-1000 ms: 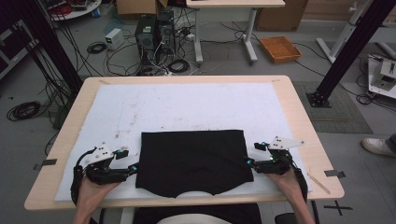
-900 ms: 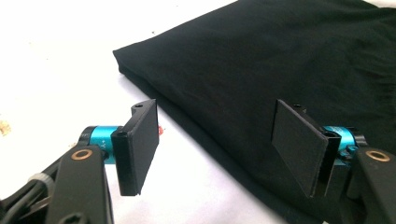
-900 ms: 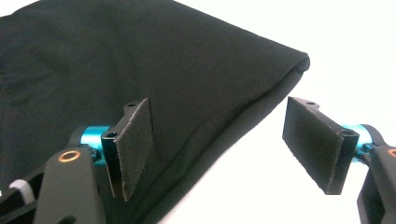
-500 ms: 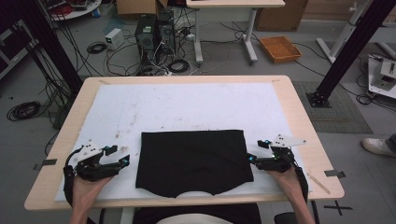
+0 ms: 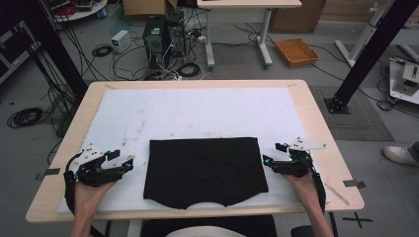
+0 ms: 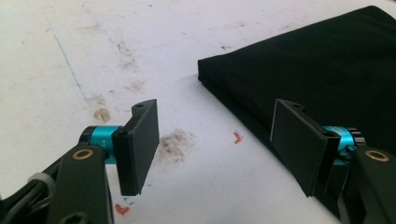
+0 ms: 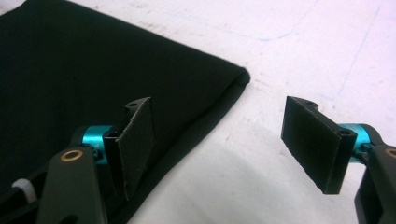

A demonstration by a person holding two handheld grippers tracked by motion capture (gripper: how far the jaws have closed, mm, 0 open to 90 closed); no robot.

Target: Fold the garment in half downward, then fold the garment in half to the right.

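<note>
A folded black cloth (image 5: 205, 168) lies flat on the white mat (image 5: 197, 113), near the front edge of the table. My left gripper (image 5: 127, 162) rests on the mat a short way left of the cloth, open, with nothing between its jaws. In the left gripper view the left gripper (image 6: 215, 135) stands over stained mat, and the cloth's corner (image 6: 327, 60) lies ahead to the right. My right gripper (image 5: 267, 160) is open at the cloth's right edge. In the right gripper view the right gripper (image 7: 224, 135) has one jaw over the cloth (image 7: 93, 60) and the other over bare mat.
The wooden table (image 5: 316, 123) shows as a rim around the mat. On the floor behind it are computer towers (image 5: 163, 34), cables and an orange tray (image 5: 295, 51). A black stand (image 5: 365, 54) rises at the right, and a shoe (image 5: 400, 154) is at the far right.
My left gripper has slid left, away from the cloth's left edge, staying open. The right gripper and the cloth have kept still.
</note>
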